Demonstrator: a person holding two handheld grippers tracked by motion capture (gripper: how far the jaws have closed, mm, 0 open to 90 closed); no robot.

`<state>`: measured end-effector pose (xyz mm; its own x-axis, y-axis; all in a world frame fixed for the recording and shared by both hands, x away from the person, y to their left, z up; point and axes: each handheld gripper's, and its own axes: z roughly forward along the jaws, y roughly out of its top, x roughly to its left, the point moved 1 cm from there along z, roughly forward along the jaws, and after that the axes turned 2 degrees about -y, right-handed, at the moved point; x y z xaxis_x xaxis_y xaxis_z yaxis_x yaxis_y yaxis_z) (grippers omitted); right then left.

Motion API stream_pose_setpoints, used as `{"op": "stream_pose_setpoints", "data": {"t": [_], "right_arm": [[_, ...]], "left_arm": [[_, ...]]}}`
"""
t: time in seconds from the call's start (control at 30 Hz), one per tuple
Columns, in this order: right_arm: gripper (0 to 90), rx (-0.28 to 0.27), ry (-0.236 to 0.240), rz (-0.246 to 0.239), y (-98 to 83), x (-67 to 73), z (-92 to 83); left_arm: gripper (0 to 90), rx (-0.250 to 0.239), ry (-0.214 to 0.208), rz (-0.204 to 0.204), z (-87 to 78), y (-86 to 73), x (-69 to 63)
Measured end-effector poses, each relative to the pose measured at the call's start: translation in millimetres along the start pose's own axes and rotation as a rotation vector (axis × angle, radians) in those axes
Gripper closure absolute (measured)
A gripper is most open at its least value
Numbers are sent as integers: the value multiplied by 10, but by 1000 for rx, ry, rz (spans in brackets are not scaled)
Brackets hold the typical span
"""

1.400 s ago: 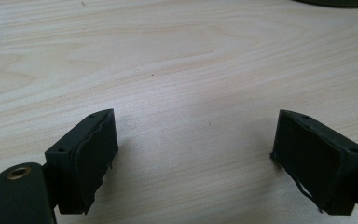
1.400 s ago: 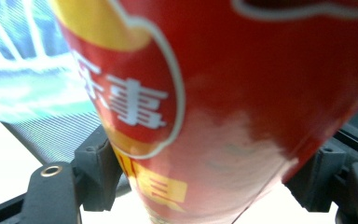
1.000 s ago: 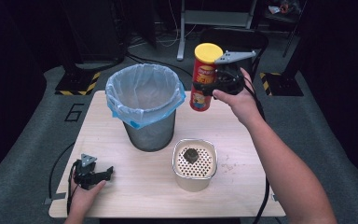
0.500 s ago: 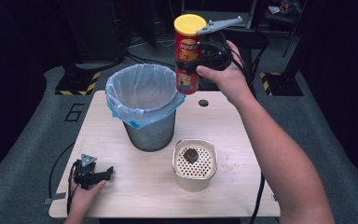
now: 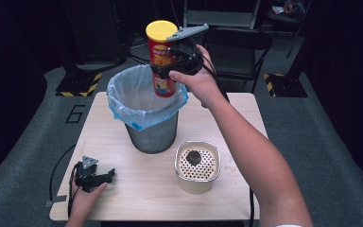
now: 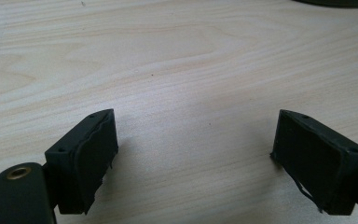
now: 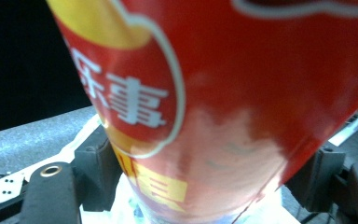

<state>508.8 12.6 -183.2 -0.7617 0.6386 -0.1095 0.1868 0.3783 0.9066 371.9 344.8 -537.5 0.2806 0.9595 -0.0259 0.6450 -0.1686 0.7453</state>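
Note:
A red chip can (image 5: 161, 59) with a yellow lid hangs upright in the air over the right side of a mesh waste bin (image 5: 147, 109) lined with a pale blue bag. My right gripper (image 5: 170, 64) is shut on the can's middle; in the right gripper view the red can (image 7: 223, 107) sits pressed between both black jaws. My left gripper (image 5: 105, 177) rests on the wooden table (image 5: 137, 189) at the front left. Its jaws stand wide apart with nothing but bare table wood (image 6: 191, 93) between the two black pads (image 6: 93, 158).
A cream perforated container (image 5: 197, 166) with a small dark object inside stands at the table's front right. A chair (image 5: 238, 45) and dark stands sit behind the table. A black cable (image 5: 59, 165) trails off the left edge.
My right hand has carried the chip can leftward and a little up, from beside the bin to over its rim. The left gripper has stayed put.

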Motion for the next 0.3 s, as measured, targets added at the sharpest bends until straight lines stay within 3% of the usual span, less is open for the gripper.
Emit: {"op": "stream_pose_setpoints", "data": {"t": [0.17, 0.2, 0.23, 0.27, 0.3], "right_arm": [[230, -5, 29, 2, -83, 81, 228], [192, -20, 29, -3, -112, 95, 272], [77, -33, 33, 6, -143, 109, 306], [13, -24, 63, 42, -179, 110, 357], [6, -16, 74, 58, -207, 109, 376]], "left_arm": [[134, 0, -1, -5, 0, -1, -4], [134, -1, -1, -7, 0, -1, -5], [134, 0, 0, -7, 0, -1, -5], [134, -1, -1, -7, 0, -1, -5], [134, 0, -1, -7, 0, -1, -5]]}}
